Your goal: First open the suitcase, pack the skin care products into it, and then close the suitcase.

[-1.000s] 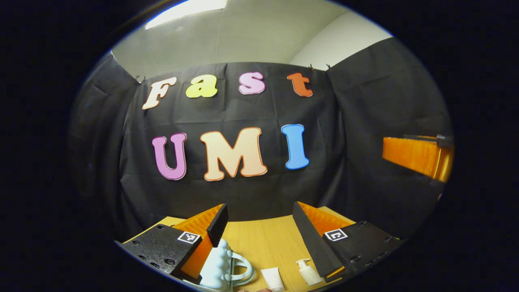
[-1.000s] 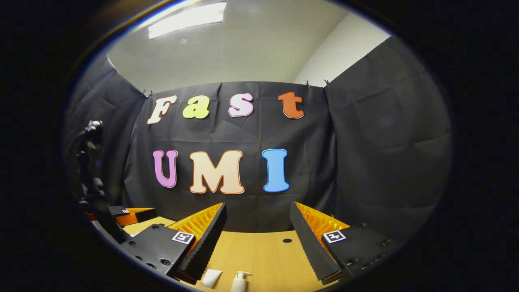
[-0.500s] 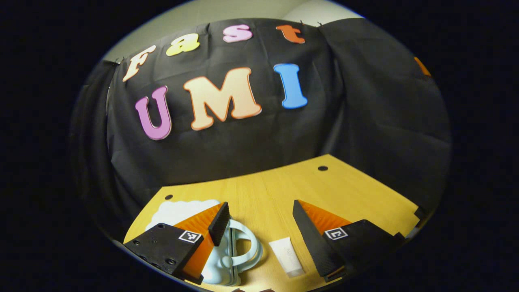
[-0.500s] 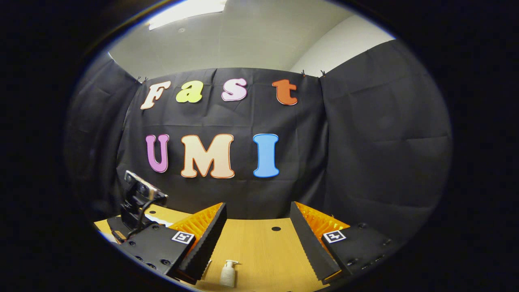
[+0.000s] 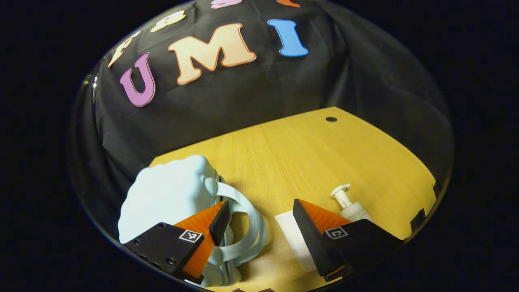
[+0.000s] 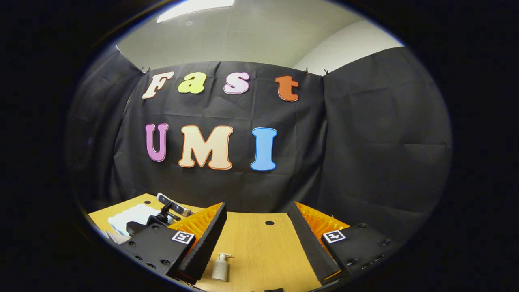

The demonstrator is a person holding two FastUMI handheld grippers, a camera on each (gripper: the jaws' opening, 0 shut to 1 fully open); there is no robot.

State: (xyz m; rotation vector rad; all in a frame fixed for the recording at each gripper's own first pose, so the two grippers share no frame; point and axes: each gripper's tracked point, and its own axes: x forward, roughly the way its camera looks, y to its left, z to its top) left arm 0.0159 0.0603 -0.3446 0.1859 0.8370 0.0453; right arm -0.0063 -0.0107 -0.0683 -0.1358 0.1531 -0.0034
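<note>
Left gripper (image 5: pixel 259 221), jaws apart, is being aimed at closed suitcase (image 5: pixel 170 198); handle (image 5: pixel 247 227) should be centred first. Right gripper (image 6: pixel 257 235) is being held apart, idle.

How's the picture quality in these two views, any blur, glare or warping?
Left gripper view: sharp, evenly lit, strong fisheye bend along the table edge, soft shadow beside the suitcase. Right gripper view: glare from the ceiling light, and the pump bottle looks small and slightly soft.
</note>
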